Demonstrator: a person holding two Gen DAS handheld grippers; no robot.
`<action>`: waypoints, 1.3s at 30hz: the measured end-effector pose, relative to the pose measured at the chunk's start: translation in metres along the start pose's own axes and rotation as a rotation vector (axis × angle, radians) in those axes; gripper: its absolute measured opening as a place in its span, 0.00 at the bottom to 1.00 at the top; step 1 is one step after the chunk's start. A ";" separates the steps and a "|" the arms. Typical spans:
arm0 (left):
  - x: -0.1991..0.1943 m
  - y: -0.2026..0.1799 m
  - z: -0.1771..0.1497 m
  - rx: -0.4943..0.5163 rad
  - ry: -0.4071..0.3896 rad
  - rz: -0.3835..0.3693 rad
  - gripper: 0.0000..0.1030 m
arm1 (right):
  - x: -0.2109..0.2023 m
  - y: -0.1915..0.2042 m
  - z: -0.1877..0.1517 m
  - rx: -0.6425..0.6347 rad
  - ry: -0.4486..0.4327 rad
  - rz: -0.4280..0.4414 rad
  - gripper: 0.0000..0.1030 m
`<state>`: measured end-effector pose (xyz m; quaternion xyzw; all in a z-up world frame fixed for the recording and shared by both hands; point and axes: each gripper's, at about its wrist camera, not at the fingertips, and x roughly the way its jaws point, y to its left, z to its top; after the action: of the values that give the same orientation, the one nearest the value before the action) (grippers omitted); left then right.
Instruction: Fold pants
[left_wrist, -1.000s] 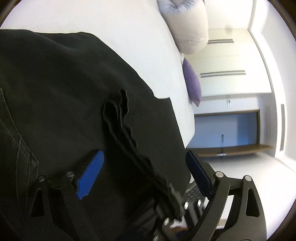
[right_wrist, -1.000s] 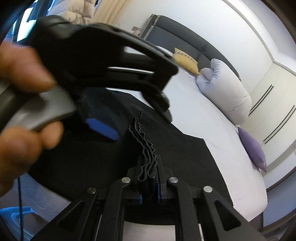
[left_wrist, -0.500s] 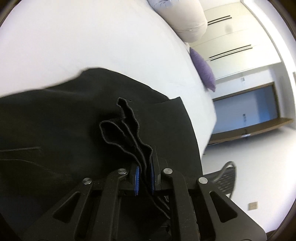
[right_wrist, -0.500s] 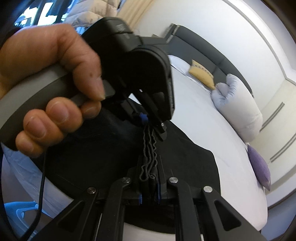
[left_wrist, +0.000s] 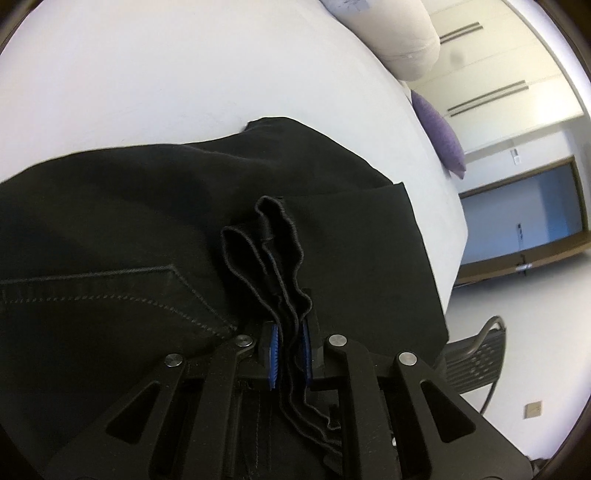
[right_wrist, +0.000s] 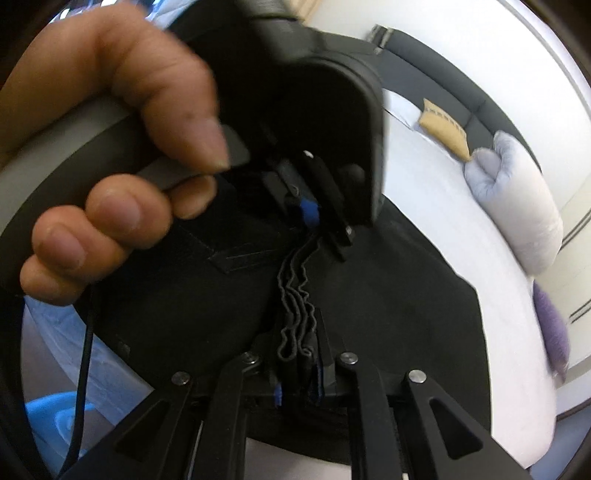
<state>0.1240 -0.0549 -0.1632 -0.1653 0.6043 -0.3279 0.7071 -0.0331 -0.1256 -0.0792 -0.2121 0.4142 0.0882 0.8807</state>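
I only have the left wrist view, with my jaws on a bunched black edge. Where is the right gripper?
Observer: The right gripper has the same bunched edge of the pants between its pads, close beside your left gripper. Both sets of jaws have just been opening slightly, with fabric between them.
Operator: What holds the left gripper?
Observer: A hand wraps its grey handle.
Operator: Anything at the bed's head I'm missing?
Observer: A tan cushion leans on the dark headboard.
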 end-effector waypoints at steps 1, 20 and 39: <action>-0.005 0.000 0.000 -0.003 -0.006 0.016 0.12 | -0.005 -0.005 -0.003 0.020 -0.005 0.023 0.33; 0.028 -0.087 -0.047 0.363 -0.082 0.335 0.15 | 0.046 -0.309 -0.049 0.817 0.066 0.833 0.30; -0.001 -0.049 -0.056 0.333 -0.111 0.293 0.15 | 0.103 -0.294 -0.107 0.921 0.197 0.973 0.20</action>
<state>0.0569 -0.0810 -0.1430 0.0254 0.5196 -0.3075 0.7967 0.0556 -0.4386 -0.1306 0.3885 0.5362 0.2694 0.6993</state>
